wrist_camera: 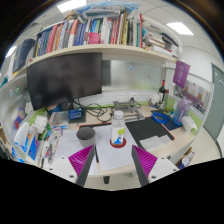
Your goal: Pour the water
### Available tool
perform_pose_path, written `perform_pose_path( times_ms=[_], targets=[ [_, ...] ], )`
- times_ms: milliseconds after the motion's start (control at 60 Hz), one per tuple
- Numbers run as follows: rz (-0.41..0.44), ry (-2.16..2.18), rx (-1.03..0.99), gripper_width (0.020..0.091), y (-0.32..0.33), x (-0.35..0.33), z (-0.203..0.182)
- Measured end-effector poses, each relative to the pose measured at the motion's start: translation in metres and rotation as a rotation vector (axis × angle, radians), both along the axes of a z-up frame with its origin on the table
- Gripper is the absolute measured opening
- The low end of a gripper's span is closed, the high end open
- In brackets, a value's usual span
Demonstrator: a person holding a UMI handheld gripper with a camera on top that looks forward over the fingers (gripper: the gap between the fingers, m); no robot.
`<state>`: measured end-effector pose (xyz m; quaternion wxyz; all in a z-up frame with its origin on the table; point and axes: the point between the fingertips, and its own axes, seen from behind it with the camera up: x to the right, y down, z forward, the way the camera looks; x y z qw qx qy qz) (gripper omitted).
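A small clear water bottle [120,128] with a white cap and a blue label stands upright on a round red coaster [118,143], on white paper [107,152] at the desk's front. My gripper [113,163] hangs just short of the desk edge, its two fingers with magenta pads [83,159] spread wide. Nothing is between the fingers; the bottle lies beyond them, slightly right of the middle. A second bottle-like container [190,124] lies near the desk's right side.
A cluttered white desk [100,176] carries a dark monitor [64,80], a black mouse [86,131], a black notebook [150,129], a purple box [180,74] and blue items [166,117]. Shelves of books [85,32] run above. Papers and pens crowd the left side.
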<state>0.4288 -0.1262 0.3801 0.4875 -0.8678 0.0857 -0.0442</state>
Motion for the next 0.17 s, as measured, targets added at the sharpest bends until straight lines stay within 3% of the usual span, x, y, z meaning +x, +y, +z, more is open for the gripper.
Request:
perform_pose_path(
  times_ms=[167],
  targets=[
    [0.017,0.014,-0.003,0.0751,-0.009,-0.013,0.009]
  ],
)
